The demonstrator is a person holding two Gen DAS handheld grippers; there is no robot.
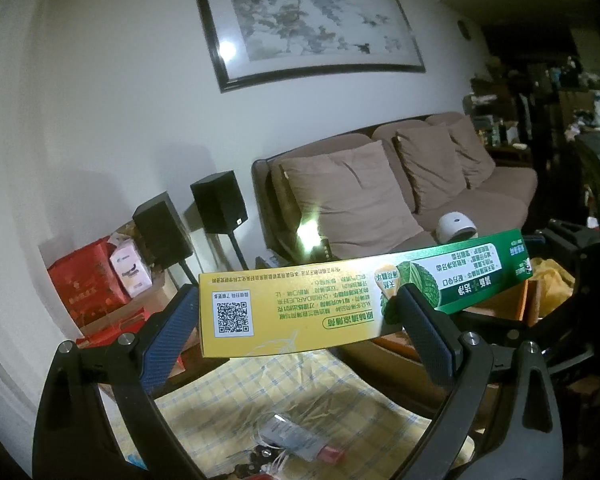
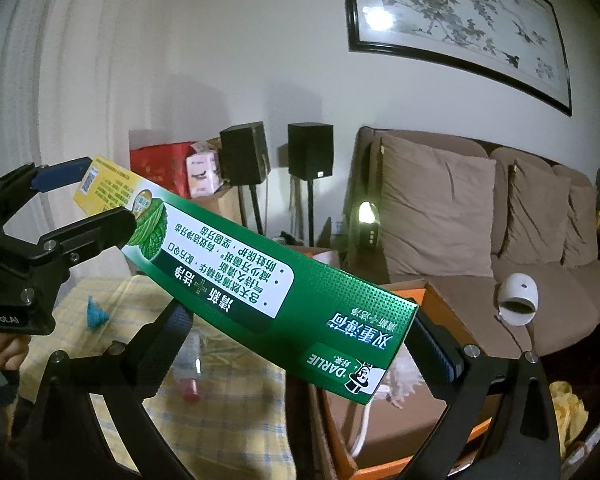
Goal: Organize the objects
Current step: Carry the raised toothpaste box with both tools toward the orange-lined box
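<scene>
A long toothpaste box (image 1: 340, 296), yellow at one end and green at the other, hangs in the air above the table. My left gripper (image 1: 296, 320) has the yellow end between its widely spread fingers, one finger behind the box and one in front. The right wrist view shows the same left gripper (image 2: 84, 200) clamped on that end. The green end (image 2: 332, 340) lies between the fingers of my right gripper (image 2: 300, 332). Its left finger is behind the box and its right pad (image 2: 432, 340) is at the box's corner; whether they press on it is unclear.
Below lies a yellow checked tablecloth (image 2: 228, 432) with a small red-capped item (image 2: 190, 388) and a blue scrap (image 2: 94, 314). An open orange-edged carton (image 2: 400, 432) stands to the right. Behind are a brown sofa (image 2: 460, 220), two black speakers (image 2: 276, 152) and a white round device (image 2: 518, 298). A hand (image 2: 2, 350) holds the left gripper.
</scene>
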